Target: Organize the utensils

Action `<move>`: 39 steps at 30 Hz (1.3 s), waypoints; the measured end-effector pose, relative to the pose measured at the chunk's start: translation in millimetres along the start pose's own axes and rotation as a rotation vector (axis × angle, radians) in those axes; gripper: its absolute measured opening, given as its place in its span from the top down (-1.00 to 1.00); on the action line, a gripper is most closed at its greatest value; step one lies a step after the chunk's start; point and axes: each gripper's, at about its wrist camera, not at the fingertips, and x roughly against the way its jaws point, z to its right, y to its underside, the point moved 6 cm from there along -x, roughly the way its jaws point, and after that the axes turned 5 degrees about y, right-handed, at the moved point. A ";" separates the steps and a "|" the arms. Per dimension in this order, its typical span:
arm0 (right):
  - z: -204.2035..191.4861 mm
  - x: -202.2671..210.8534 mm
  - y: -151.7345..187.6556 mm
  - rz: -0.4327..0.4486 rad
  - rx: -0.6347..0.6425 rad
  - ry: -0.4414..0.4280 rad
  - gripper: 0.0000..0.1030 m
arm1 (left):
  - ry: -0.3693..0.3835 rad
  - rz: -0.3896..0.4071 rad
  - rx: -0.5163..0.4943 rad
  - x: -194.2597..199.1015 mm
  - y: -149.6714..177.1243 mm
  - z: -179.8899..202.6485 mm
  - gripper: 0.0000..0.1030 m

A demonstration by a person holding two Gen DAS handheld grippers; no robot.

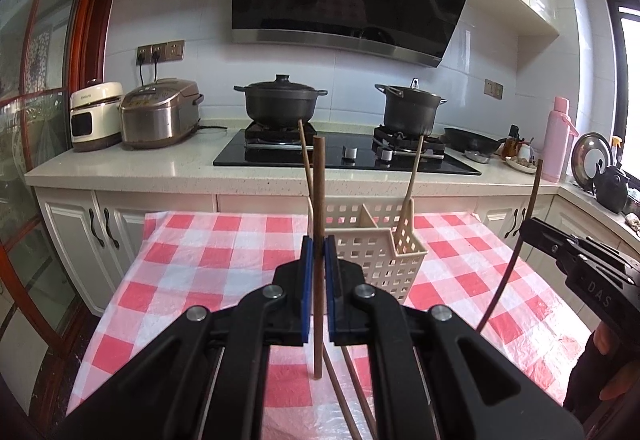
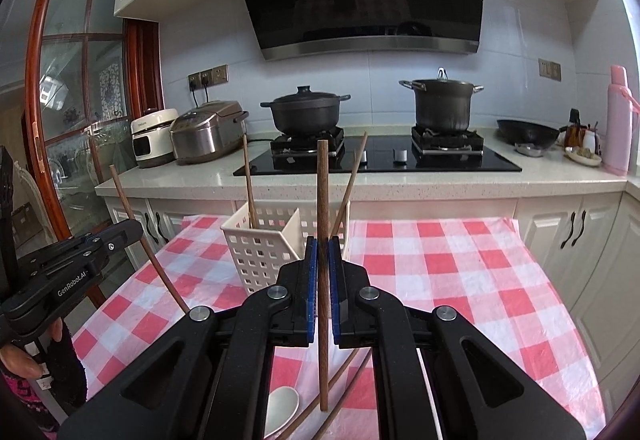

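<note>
My left gripper [image 1: 319, 246] is shut on a brown wooden chopstick [image 1: 318, 200], held upright above the checked tablecloth. My right gripper [image 2: 323, 248] is shut on another wooden chopstick [image 2: 322, 196], also upright. Each gripper shows in the other's view: the right one [image 1: 532, 228] at the right edge, the left one [image 2: 132, 230] at the left edge. A cream perforated utensil basket [image 1: 384, 260] stands just beyond both grippers and holds a chopstick and a wooden-handled utensil [image 1: 412, 180]; the basket shows in the right wrist view too [image 2: 260, 252]. Two more chopsticks [image 1: 344, 400] and a white spoon [image 2: 282, 408] lie on the cloth below.
The red and white checked tablecloth [image 1: 208, 272] covers the table. Behind it is a kitchen counter [image 1: 120, 164] with a hob, two black pots [image 1: 280, 102], a rice cooker [image 1: 160, 112], a pan and a pink flask [image 1: 558, 140].
</note>
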 end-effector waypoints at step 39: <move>-6.2 -34.9 -106.0 0.147 0.011 -0.023 0.88 | 0.077 0.120 -0.100 11.1 -145.3 38.0 0.89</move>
